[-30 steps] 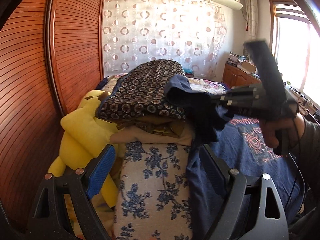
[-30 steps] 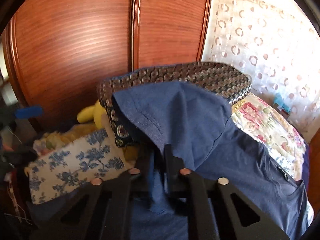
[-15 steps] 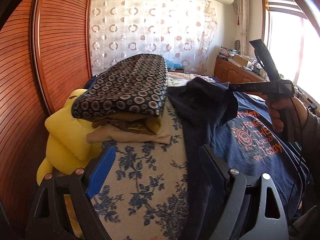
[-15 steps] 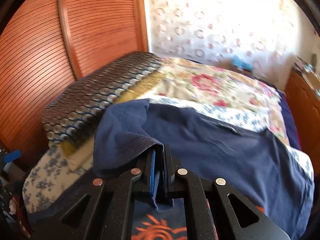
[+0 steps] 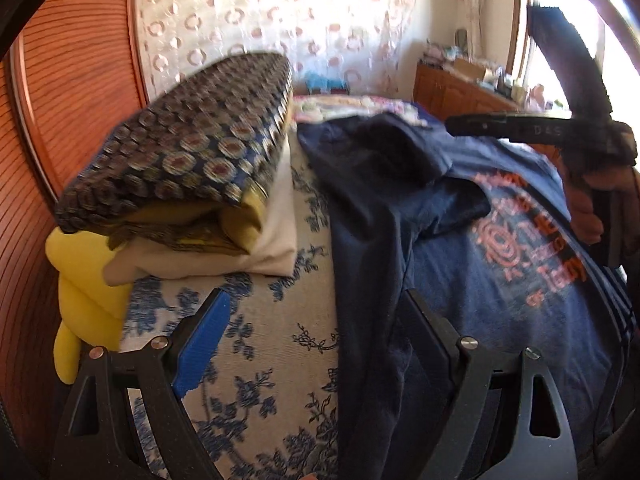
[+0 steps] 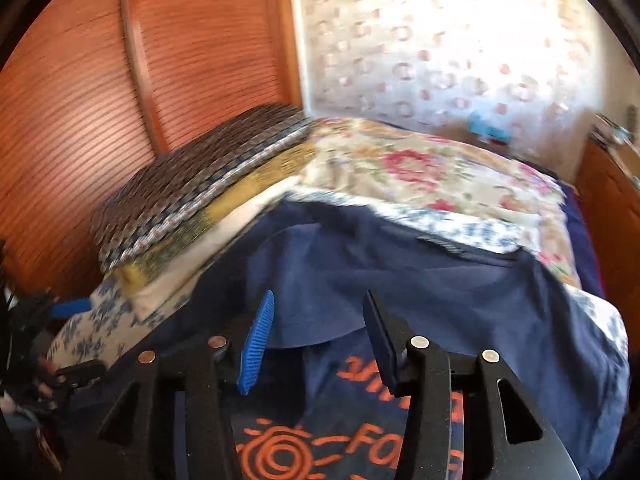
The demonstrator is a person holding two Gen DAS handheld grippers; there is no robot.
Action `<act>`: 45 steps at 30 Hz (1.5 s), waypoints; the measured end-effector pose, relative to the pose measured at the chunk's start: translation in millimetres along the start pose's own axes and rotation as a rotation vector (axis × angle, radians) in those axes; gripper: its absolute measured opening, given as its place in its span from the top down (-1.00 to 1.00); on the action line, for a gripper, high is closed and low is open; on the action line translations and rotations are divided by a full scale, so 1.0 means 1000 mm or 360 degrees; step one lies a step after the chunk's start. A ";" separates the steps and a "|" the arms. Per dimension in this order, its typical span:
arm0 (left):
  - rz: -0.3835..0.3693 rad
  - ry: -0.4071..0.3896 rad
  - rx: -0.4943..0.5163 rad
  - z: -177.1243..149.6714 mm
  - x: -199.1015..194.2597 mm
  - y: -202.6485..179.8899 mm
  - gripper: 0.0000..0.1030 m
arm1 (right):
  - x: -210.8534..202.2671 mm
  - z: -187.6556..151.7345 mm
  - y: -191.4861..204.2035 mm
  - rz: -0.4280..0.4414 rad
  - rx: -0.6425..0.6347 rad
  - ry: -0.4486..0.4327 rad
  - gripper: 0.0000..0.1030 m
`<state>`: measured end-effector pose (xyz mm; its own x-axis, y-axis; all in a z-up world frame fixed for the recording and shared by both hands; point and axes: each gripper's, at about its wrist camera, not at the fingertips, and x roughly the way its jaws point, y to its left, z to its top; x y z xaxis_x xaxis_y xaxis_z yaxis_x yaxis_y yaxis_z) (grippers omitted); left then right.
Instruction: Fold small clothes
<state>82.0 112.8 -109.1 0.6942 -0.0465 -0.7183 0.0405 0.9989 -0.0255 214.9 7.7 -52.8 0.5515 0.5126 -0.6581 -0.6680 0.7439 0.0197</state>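
Bright window (image 5: 560, 40) glare, motion blur, fisheye edges dark.

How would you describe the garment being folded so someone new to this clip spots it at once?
Start at the bed with the blue-flowered cover beside the wooden wardrobe. Right of the stacked folded blankets lies a navy T-shirt, spread flat with one sleeve turned in over the chest. It alone is plain dark blue with an orange sun and lettering; everything around it is floral, patterned or yellow.
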 end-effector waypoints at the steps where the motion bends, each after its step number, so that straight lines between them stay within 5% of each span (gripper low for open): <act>1: 0.0002 0.0028 0.0003 0.000 0.005 -0.001 -0.68 | 0.006 -0.001 0.005 0.0022 -0.0018 0.0012 0.05; 10: -0.0041 0.0128 -0.0022 -0.003 0.021 0.001 -0.69 | 0.065 0.007 0.003 -0.0039 -0.0081 0.0213 0.04; 11: -0.0043 0.0126 -0.0023 -0.004 0.021 0.002 -0.69 | 0.067 0.010 0.002 -0.0015 -0.0086 0.0220 0.15; 12: -0.0038 0.0124 -0.0020 -0.006 0.020 0.001 -0.69 | 0.068 0.017 -0.001 0.0004 -0.0093 0.0224 0.64; 13: -0.0033 0.0123 -0.0015 -0.007 0.020 0.000 -0.69 | 0.069 0.019 -0.004 0.0013 -0.0100 0.0232 0.90; 18: -0.0036 0.0122 -0.0018 -0.007 0.021 0.000 -0.70 | 0.060 0.042 -0.043 -0.0099 0.0040 0.0170 0.90; 20: -0.0037 0.0122 -0.0019 -0.007 0.020 0.000 -0.70 | 0.056 0.049 -0.061 -0.0241 0.0144 0.0135 0.83; 22: -0.0038 0.0122 -0.0018 -0.005 0.022 0.001 -0.70 | 0.054 0.050 -0.072 -0.0340 0.0194 0.0118 0.11; 24: -0.0038 0.0122 -0.0019 -0.005 0.022 0.000 -0.70 | 0.048 0.046 -0.080 -0.0302 0.0258 0.0094 -0.09; 32: -0.0037 0.0122 -0.0019 -0.006 0.020 0.000 -0.70 | 0.005 -0.016 -0.053 -0.0109 0.0101 0.0104 -0.09; 39: -0.0036 0.0120 -0.0021 -0.006 0.021 0.001 -0.70 | 0.031 -0.063 -0.042 0.0021 0.0101 0.0277 -0.07; 41: -0.0037 0.0120 -0.0021 -0.006 0.020 0.000 -0.70 | 0.034 -0.065 -0.043 0.0016 0.0098 0.0261 0.11; 43: -0.0037 0.0120 -0.0021 -0.006 0.021 0.001 -0.70 | 0.030 -0.063 -0.041 0.0056 0.0102 0.0261 0.90; 45: -0.0036 0.0119 -0.0025 -0.007 0.020 0.001 -0.69 | 0.018 -0.061 -0.034 0.0103 0.0056 0.0233 0.96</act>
<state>90.9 112.7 -127.9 0.6376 -0.0687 -0.7673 0.0437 0.9976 -0.0530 217.3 -35.0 -111.2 0.4275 0.4938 -0.7573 -0.6803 0.7274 0.0902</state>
